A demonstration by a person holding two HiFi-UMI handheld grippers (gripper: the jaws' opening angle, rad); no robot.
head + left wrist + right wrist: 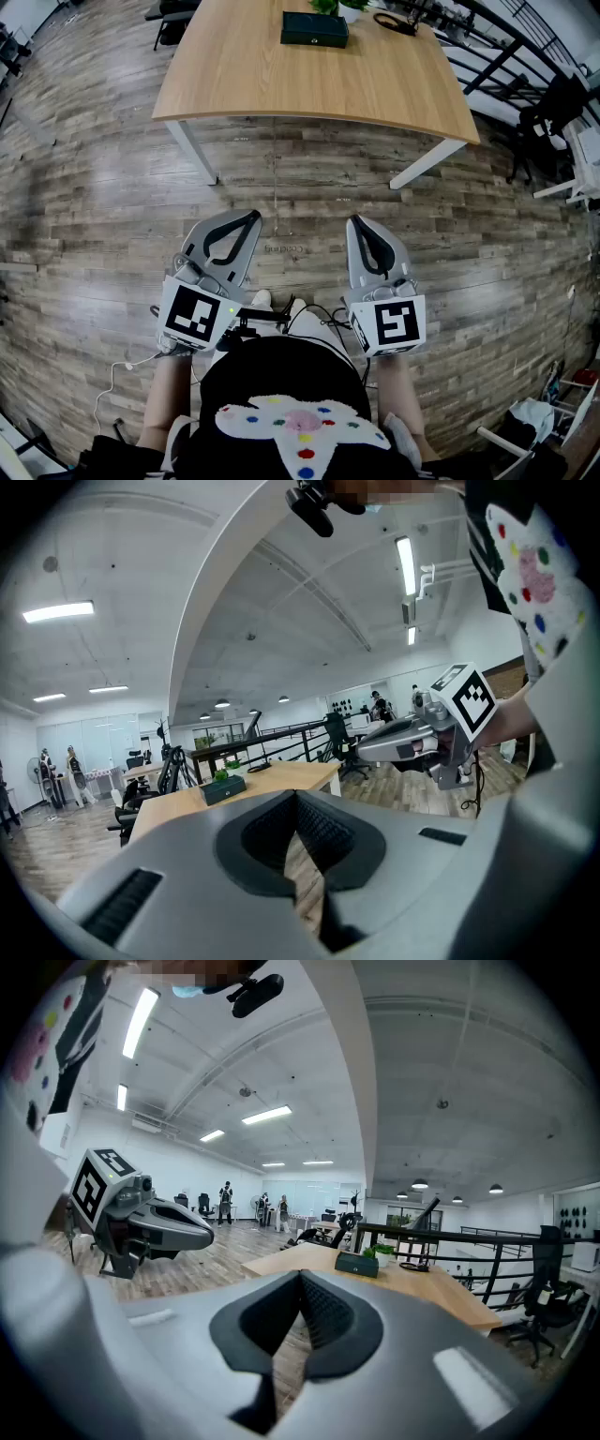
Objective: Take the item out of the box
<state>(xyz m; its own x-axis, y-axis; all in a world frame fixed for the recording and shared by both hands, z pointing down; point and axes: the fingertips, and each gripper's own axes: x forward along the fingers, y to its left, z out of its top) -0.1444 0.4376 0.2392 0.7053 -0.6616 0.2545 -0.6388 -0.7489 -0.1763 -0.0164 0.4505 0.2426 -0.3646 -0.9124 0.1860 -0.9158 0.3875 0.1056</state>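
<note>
A dark green box [314,28] lies closed at the far side of a light wooden table [281,84], well ahead of me. It also shows small in the left gripper view [223,787] and the right gripper view [356,1263]. My left gripper [251,217] and right gripper [356,223] are held side by side close to my body, over the plank floor and short of the table. Both are shut with nothing between the jaws. In their own views the left gripper's jaws [295,794] and the right gripper's jaws [302,1274] meet, pointing toward the table.
A small potted plant [337,7] and a black looped cable [398,21] sit beside the box. Office chairs [548,112] and railings stand to the right of the table. A white cable [117,375] trails on the floor at my left. People stand far off [225,1202].
</note>
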